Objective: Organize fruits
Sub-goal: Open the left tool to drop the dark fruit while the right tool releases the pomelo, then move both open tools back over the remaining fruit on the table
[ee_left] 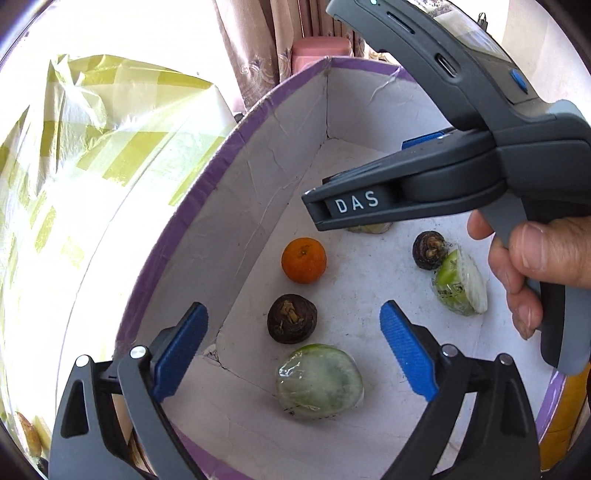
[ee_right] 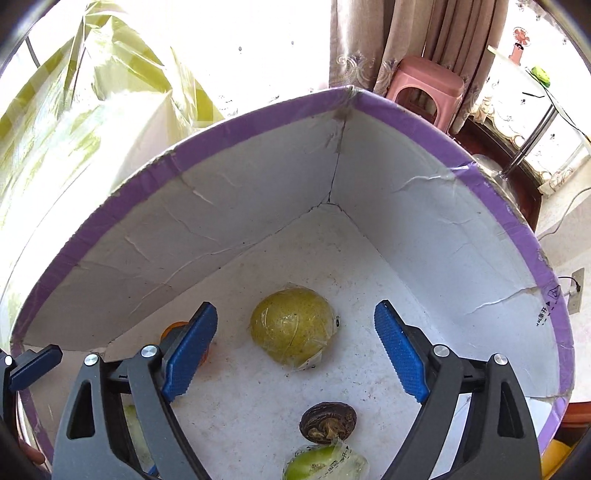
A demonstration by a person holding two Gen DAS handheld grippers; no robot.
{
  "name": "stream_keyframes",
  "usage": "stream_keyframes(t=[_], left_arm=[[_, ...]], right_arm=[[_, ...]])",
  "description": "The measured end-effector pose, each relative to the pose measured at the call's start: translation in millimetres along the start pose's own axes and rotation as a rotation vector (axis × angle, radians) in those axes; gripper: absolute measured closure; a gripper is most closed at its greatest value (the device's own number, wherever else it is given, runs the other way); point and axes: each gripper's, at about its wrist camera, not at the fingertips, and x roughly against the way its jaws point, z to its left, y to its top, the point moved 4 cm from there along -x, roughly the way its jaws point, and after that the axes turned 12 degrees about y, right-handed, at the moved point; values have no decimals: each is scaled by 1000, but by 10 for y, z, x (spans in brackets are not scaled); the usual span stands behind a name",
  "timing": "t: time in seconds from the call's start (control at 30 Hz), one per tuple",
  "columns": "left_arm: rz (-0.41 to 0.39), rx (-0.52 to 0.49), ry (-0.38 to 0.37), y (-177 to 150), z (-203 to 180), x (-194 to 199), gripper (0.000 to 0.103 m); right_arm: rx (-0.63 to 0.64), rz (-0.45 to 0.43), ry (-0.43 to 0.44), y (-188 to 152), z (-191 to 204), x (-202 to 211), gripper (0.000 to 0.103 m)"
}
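Note:
Both grippers hover over a white box with a purple rim [ee_left: 173, 218], [ee_right: 258, 114]. My left gripper [ee_left: 293, 349] is open and empty above a dark brown fruit [ee_left: 291, 318] and a plastic-wrapped green fruit [ee_left: 319, 382]. An orange [ee_left: 303, 260] lies beyond them. A second dark fruit [ee_left: 428, 249] and a wrapped green wedge [ee_left: 458, 288] lie to the right. My right gripper [ee_right: 295, 349] is open and empty over a wrapped yellow-green round fruit [ee_right: 291, 326]. The dark fruit [ee_right: 328, 421] and the green wedge [ee_right: 325, 463] show below it. The right gripper's body [ee_left: 461, 173] crosses the left wrist view.
A yellow-and-white plastic bag [ee_left: 92, 166] lies left of the box. A pink stool [ee_right: 428, 85] and curtains [ee_right: 406, 33] stand behind it. A glass table [ee_right: 532, 122] is at the far right.

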Motion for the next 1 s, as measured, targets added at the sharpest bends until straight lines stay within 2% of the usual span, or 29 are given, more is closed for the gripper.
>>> stream_keyframes(t=[0.1,0.33,0.47,0.63,1.0], left_arm=[[-52,40,2,-66,83,203,9],[-161,153,13,-453,319,705,8],[-214,224,32,-475,284,875,8],[-247,309,57,-645,400,1061,8],[-316,531,165,-1459,1015,1635,8]], right_arm=[[3,-52,10,8,54,213,19],[20,-197,23,-14,202,668,15],[51,-247,45,-60,381,872,15],[128,-259,111,-104,670,990,15],[347,-240,267,-433,1634,1073,15]])
